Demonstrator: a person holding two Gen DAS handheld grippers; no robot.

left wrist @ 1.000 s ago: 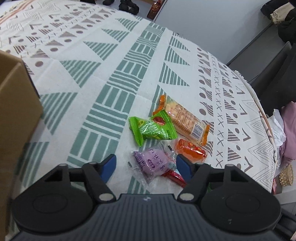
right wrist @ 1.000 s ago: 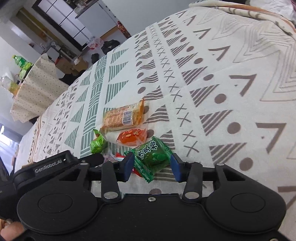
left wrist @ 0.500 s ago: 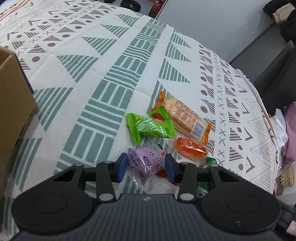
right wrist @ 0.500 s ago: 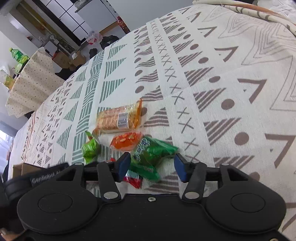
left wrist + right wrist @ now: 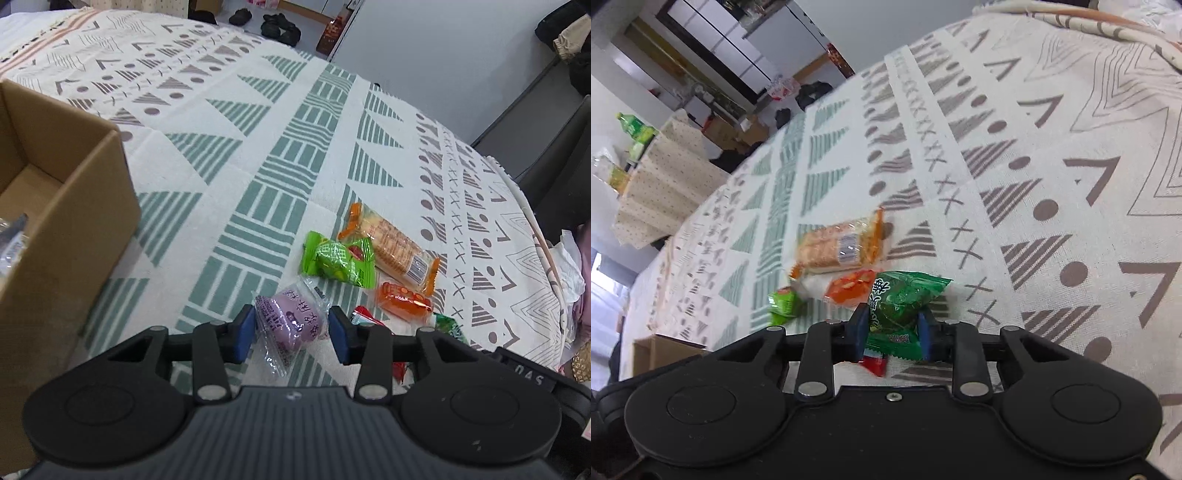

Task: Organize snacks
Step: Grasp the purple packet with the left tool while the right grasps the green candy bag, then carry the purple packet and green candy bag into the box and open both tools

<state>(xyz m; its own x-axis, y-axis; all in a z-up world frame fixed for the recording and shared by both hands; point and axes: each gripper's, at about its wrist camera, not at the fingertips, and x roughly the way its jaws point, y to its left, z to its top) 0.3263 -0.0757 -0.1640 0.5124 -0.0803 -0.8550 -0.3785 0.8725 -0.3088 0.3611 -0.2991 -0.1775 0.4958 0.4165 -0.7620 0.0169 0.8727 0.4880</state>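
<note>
A cream cloth with green and brown geometric print (image 5: 236, 155) covers the surface. An open brown cardboard box (image 5: 70, 206) stands at its left. Near the middle lie a long orange-ended cracker pack (image 5: 391, 245), a bright green crinkled packet (image 5: 338, 260) touching it, and a small orange sachet (image 5: 404, 298). The left gripper (image 5: 291, 328) pinches a purple clear-wrapped sweet (image 5: 291, 323). The right gripper (image 5: 894, 330) clamps a dark green foil candy packet (image 5: 901, 302).

Glossy plastic snack wrappers (image 5: 334, 260), matt woven tablecloth (image 5: 236, 155) — plain brown cardboard box (image 5: 70, 206)
</note>
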